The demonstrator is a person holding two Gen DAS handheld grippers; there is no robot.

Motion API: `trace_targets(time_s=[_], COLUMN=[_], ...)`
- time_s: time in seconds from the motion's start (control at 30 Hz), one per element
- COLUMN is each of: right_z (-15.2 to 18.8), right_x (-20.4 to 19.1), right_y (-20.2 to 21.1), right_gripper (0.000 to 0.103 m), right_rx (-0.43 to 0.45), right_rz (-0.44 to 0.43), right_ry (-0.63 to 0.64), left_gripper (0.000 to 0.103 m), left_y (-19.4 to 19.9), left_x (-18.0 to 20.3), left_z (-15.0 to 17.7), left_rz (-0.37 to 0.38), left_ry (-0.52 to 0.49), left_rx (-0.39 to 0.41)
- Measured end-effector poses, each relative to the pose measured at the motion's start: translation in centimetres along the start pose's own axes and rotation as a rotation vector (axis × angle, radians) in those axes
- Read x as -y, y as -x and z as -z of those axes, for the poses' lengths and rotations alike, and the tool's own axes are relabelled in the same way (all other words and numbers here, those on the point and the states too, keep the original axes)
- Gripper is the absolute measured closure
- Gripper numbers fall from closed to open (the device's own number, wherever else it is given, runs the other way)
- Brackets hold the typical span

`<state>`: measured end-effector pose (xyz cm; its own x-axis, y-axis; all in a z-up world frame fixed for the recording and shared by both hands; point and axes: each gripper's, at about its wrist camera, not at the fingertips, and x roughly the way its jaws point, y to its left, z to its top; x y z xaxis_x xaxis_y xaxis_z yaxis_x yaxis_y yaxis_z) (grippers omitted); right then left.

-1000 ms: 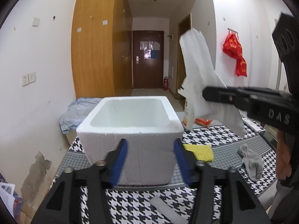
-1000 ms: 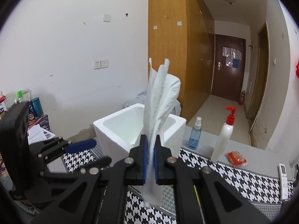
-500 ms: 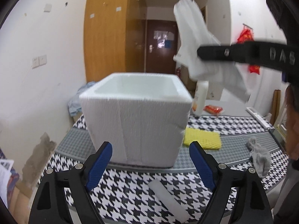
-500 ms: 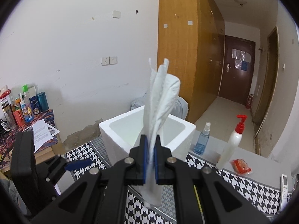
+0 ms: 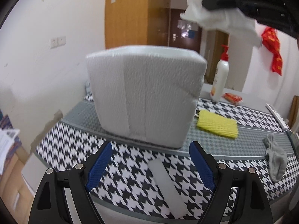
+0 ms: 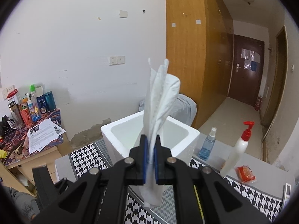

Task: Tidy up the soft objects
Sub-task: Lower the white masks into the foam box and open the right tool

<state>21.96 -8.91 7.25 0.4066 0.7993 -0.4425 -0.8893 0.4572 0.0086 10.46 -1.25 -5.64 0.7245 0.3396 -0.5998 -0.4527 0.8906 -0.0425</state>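
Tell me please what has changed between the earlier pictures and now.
The left tool has come down toward the white foam strip on the houndstooth mat, and its jaws have just been opening wide; nothing is between them yet. The right tool stays shut on the white foam sheet, above the foam box. The yellow foam net and grey sock lie unchanged.

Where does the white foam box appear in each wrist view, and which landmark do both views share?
Left wrist: the white foam box fills the centre, on the checked cloth beyond the open left claw.
Right wrist: it sits at centre, partly hidden behind the white sheet.
Shared landmark: the red-pump bottle.
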Motion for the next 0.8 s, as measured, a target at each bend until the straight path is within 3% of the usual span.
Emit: trace_targets(time_s=[0.1, 0.53, 0.8], right_z=[-0.3, -0.6, -0.3], right_x=[0.2, 0.9, 0.9], right_y=[-0.5, -3.3, -5.3], right_gripper=[0.094, 0.094, 0.094], right_rx=[-0.009, -0.069, -0.121], right_rz=[-0.021, -0.105, -0.116], right_ry=[0.005, 0.005, 0.003], left_gripper=[0.018, 0.018, 0.018], left_y=[-0.3, -1.7, -2.6], left_x=[0.3, 1.6, 1.8], left_z=[0.9, 2.8, 3.2], left_rz=[-0.011, -0.128, -0.141], left_ry=[0.041, 0.048, 0.032], left_rx=[-0.019, -0.066, -0.093])
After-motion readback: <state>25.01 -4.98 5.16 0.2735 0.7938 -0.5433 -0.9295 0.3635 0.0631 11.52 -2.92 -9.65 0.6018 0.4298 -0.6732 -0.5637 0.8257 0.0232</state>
